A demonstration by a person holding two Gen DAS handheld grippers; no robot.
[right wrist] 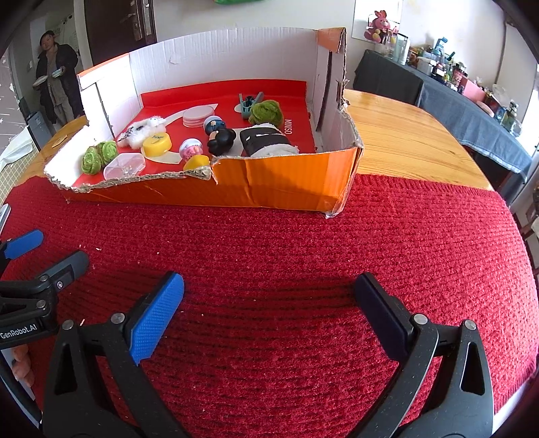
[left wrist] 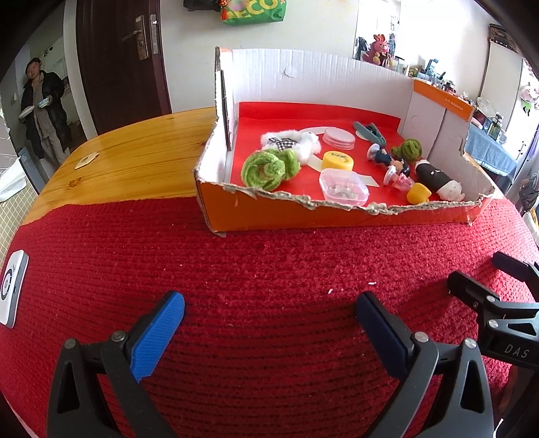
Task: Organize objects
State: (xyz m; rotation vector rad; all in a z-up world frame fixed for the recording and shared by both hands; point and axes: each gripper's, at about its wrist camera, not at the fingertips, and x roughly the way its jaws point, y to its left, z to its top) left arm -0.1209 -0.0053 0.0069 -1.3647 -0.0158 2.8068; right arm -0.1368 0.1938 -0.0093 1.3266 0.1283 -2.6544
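Though torn-edged, orange cardboard box point(left wrist: 337, 215) holds misc. small toys.

Left gripper point(left wrist: 269, 316) and right gripper point(right wrist: 269, 300) hover side by side, jaws wide, empty.

"MINISO" on the red sheet point(right wrist: 296, 126) inside the box | "GenRobot.AI" on the left hand-held gripper point(right wrist: 20, 333) | "DAS" on the right hand-held gripper point(left wrist: 517, 350) | "ECO" on the green bag point(left wrist: 256, 11) on the wall
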